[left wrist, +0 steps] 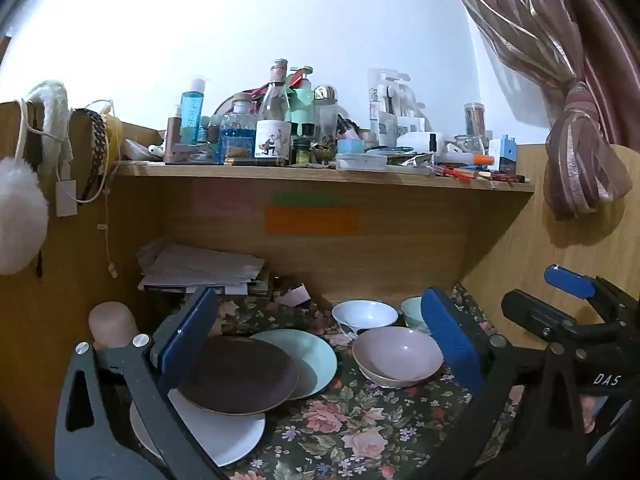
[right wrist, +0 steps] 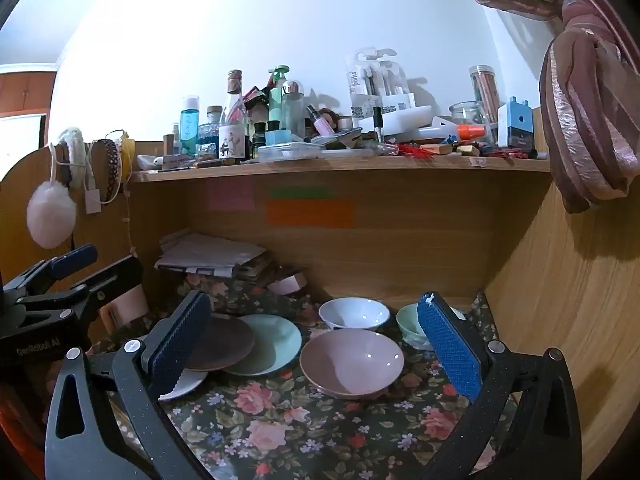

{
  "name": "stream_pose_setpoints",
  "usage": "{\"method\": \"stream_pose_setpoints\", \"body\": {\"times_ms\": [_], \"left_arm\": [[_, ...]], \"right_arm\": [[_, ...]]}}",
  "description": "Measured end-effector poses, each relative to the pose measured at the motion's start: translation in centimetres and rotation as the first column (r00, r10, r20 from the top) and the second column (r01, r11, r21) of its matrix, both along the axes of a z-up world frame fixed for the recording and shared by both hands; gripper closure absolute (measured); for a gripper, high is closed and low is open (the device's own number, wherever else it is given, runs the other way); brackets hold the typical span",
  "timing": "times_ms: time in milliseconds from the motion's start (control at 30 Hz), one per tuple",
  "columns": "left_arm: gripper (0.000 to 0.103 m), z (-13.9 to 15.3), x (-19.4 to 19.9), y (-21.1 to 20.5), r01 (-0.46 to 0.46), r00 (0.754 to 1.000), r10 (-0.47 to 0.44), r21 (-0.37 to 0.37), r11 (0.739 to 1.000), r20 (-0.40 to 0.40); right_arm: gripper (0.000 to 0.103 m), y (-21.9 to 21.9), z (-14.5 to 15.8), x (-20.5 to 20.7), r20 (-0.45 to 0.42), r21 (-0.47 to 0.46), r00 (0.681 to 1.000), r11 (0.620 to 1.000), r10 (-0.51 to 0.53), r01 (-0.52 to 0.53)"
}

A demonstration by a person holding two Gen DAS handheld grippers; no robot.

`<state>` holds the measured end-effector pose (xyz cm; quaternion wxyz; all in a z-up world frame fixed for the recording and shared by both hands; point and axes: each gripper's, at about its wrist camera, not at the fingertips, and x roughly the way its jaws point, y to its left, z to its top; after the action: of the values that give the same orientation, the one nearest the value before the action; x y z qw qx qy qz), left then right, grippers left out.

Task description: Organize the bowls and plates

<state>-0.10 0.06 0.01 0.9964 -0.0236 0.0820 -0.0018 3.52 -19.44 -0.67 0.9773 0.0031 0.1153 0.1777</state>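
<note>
Both grippers were hanging over the desk with nothing in them. The left gripper (left wrist: 320, 340) had its blue pads spread as wide as they go, and the right gripper (right wrist: 316, 344) was the same, jaws wide apart and empty. You could spot the right one poking in at the right edge of the left wrist view, and the left one at the left edge of the right wrist view, so they sat side by side, not touching any dish.

All the dishes were on the floral cloth (right wrist: 280, 432) in the desk nook. On the left was a messy overlapping pile of plates: white plate (left wrist: 228, 436) at the bottom nearest the camera, brown plate (left wrist: 240, 376) lying on top of it, and a green plate (left wrist: 308, 356) tucked partly under the brown one's far right edge. To the right of those sat the pink bowl (right wrist: 352, 362), upright, just beside the green plate. Behind it was a white bowl (right wrist: 354, 314), and a green bowl (right wrist: 410, 320) off to the right, half hidden behind the right gripper's pad.

Further back, a stack of papers (right wrist: 208, 256) lay against the left wall of the nook. The shelf (right wrist: 340, 166) above was crammed with bottles and jars, and a curtain (right wrist: 588, 120) hung knotted on the right.
</note>
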Motion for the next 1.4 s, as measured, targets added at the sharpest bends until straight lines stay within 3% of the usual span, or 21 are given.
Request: {"method": "stream_pose_setpoints", "body": {"times_ms": [133, 267, 333, 1400], "left_arm": [[0.0, 0.0, 0.9, -1.3, -0.013, 1.0, 0.013, 0.022, 1.0, -0.024], [0.0, -0.2, 1.0, -1.6, -0.003, 1.0, 0.003, 0.006, 1.0, -0.018], [0.0, -0.3, 0.9, 0.3, 0.006, 1.0, -0.006, -0.031, 1.0, -0.016], [0.0, -0.1, 1.7, -0.2, 0.016, 1.0, -0.016, -0.002, 1.0, -0.019]], "right_arm": [[0.0, 0.0, 0.0, 0.2, -0.001, -0.004, 1.0, 1.0, 0.0, 0.0], [0.0, 0.0, 0.0, 0.3, -0.005, -0.003, 1.0, 1.0, 0.0, 0.0], [0.0, -0.1, -0.1, 0.5, -0.006, -0.001, 1.0, 1.0, -0.002, 0.002], [0.0, 0.1, -0.2, 1.0, -0.013, 0.008, 1.0, 1.0, 0.002, -0.002]]}}
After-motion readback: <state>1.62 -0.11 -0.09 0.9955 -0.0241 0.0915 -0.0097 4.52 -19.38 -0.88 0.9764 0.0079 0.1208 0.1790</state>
